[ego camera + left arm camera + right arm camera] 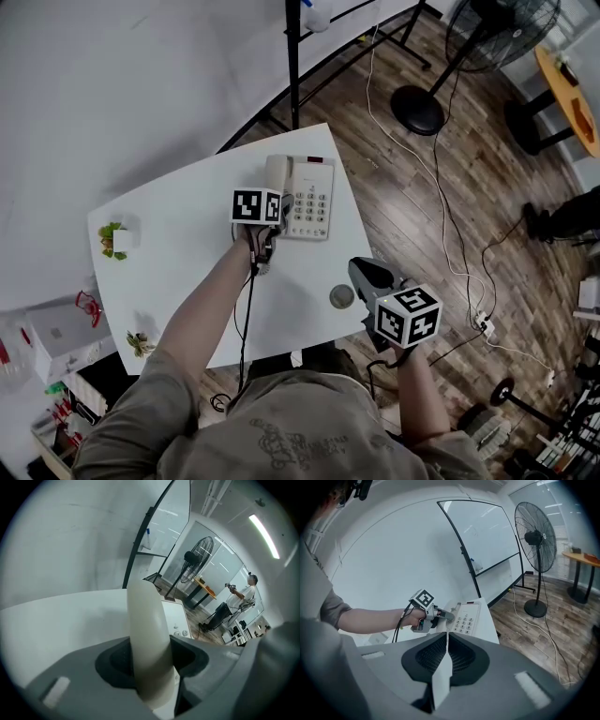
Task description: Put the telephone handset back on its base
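A cream telephone base [311,199] with a keypad lies at the far side of the white table [187,244]. The cream handset [276,174] runs along the base's left side, over its cradle; I cannot tell whether it rests there. My left gripper [277,208] is shut on the handset [147,634], which stands up between its jaws. The base [176,618] shows just behind it. My right gripper [362,273] hovers at the table's near right edge, shut with nothing in it [446,656]. From there I see the left gripper [444,616] at the telephone [468,618].
A small grey round object [341,297] sits on the table beside the right gripper. Two small plants [114,241] [141,344] stand along the table's left side. A fan stand [417,108] and cables [450,234] are on the wooden floor to the right.
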{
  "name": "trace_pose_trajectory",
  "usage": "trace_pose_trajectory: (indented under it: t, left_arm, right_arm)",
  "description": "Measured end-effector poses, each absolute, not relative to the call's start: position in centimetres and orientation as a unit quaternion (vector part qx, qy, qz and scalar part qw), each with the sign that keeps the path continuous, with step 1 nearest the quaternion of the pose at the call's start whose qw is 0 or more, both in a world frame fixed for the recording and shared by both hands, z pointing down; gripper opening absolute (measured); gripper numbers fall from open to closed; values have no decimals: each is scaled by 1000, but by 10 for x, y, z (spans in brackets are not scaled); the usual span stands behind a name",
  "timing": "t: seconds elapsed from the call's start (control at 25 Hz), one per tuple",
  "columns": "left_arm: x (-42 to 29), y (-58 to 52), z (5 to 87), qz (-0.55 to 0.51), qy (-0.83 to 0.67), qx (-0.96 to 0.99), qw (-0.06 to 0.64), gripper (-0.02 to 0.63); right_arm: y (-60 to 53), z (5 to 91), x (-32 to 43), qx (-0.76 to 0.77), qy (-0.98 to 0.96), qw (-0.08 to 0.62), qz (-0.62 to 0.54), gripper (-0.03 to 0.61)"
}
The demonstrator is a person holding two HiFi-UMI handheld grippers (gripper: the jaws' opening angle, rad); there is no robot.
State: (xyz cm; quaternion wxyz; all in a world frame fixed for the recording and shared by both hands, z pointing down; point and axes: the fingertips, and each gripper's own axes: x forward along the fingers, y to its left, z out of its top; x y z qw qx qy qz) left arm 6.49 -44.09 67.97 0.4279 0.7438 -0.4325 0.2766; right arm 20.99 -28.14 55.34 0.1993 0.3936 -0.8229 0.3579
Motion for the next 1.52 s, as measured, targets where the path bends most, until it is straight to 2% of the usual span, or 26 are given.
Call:
trace_pose_trajectory:
  t: [0.4, 0.8, 1.12, 1.24, 1.52]
  left_arm:
    - [69, -449, 679, 294, -462, 748, 375, 204]
    - [67, -450, 675, 227, -477, 753, 394, 204]
    - [71, -446, 677, 275, -478, 754, 359, 233]
    - [68, -444, 674, 279, -482, 752, 354, 275]
    - [53, -434, 641, 261, -485, 765, 335, 275]
  right_arm:
    - [-268, 563, 205, 386, -819, 209, 369, 37]
    - [-260, 571, 207, 386, -814, 215, 378, 35]
    - [-252, 571, 205, 386, -813, 216, 380, 35]
    - [-250, 570, 209, 389, -813, 215, 378, 35]
    - [-258, 547, 211, 397, -824, 203, 350, 35]
